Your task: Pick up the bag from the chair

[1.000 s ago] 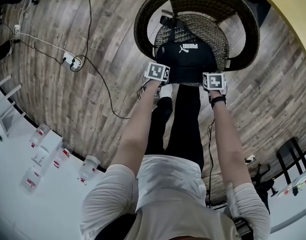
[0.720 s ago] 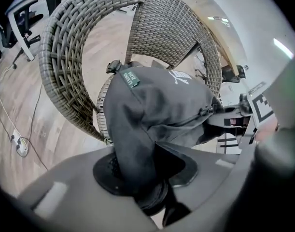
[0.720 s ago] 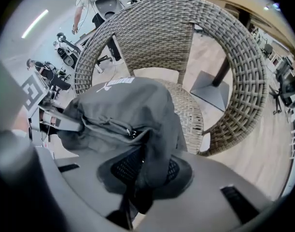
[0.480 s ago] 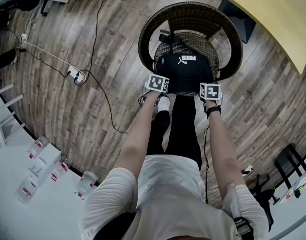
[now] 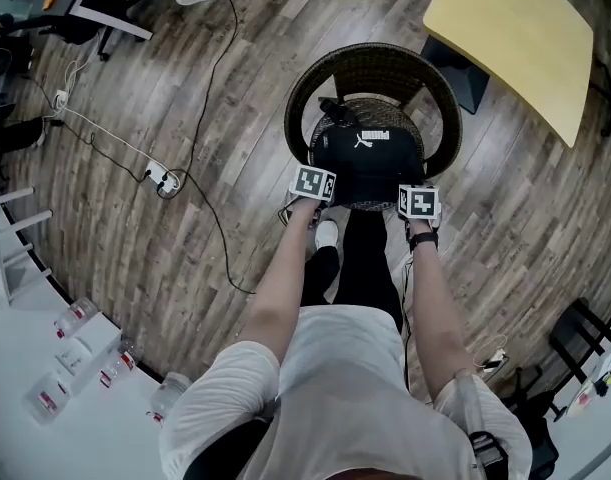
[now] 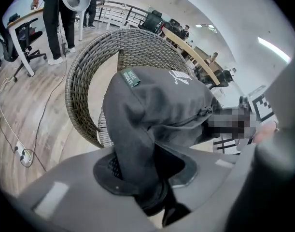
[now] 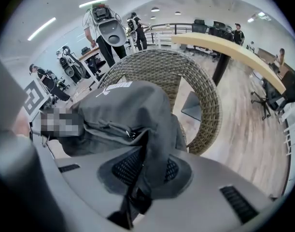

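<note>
Bag [image 5: 368,156]: black, white logo on top; over the seat of the chair [image 5: 375,58], at its near edge, stretched between the two tools; whether its underside touches the seat cannot be told.
Left tool [image 5: 316,175]: at the bag's near left corner; in the left gripper view the left tool [image 6: 148,180] is clamped on a fold of the bag [image 6: 157,105], dark cloth pinched between the pads and running up and away.
Right tool [image 5: 416,190]: at the bag's near right corner; in the right gripper view the right tool [image 7: 140,180] is closed on the bag [image 7: 123,108] beside its zip, a strap end hanging below the jaws.
Chair: round, dark wicker, high curved back on the far side; wicker rim [image 6: 84,81] rises behind the bag.
Person: stands just near of the chair, both arms stretched forward, dark-trousered legs below the bag.
Floor [image 5: 215,88]: grey wood planks; power strip [image 5: 163,180] with a long cable, far left.
Yellow desk [image 5: 510,28]: far right, well apart from the chair.
White desk [image 5: 25,368]: near left; small bottles [image 5: 73,318] on its edge.
</note>
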`<action>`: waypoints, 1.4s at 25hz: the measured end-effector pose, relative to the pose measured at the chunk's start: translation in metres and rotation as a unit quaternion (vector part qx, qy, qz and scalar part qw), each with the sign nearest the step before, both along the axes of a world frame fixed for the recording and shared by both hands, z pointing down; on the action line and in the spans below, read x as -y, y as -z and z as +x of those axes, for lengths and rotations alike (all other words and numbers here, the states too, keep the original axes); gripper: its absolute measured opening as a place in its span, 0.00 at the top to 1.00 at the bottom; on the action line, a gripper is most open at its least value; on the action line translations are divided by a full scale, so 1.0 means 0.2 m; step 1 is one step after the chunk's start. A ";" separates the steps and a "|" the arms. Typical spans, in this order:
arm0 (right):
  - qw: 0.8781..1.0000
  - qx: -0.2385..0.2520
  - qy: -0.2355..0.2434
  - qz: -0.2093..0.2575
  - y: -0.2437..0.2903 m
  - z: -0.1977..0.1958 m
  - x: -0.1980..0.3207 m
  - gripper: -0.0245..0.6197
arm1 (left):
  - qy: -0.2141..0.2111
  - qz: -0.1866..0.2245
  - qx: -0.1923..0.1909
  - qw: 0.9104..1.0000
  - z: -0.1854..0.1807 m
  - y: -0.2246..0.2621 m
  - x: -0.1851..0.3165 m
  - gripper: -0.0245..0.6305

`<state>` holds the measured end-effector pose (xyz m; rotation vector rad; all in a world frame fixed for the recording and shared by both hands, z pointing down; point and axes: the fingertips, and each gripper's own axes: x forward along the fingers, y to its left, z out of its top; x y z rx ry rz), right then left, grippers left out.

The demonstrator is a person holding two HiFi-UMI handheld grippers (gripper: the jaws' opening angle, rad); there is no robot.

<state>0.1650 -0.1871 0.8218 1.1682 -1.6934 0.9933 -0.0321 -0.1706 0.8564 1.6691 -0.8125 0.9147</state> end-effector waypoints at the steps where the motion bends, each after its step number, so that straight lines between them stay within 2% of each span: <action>1: 1.000 -0.005 0.000 0.005 0.04 0.00 0.00 0.87 | 0.002 0.001 -0.003 1.000 0.00 0.03 0.00 0.77; 5: 0.999 -0.023 -0.006 0.023 0.17 0.00 0.01 0.87 | 0.010 0.005 -0.013 1.000 0.01 0.15 -0.02 0.78; 15: 0.997 -0.027 -0.015 0.070 0.47 -0.08 0.01 0.87 | 0.023 0.046 -0.016 0.999 -0.07 0.44 0.00 0.78; 35: 0.982 -0.019 -0.013 0.185 1.12 -0.19 0.08 0.87 | 0.036 0.166 0.005 0.985 -0.19 1.09 0.07 0.78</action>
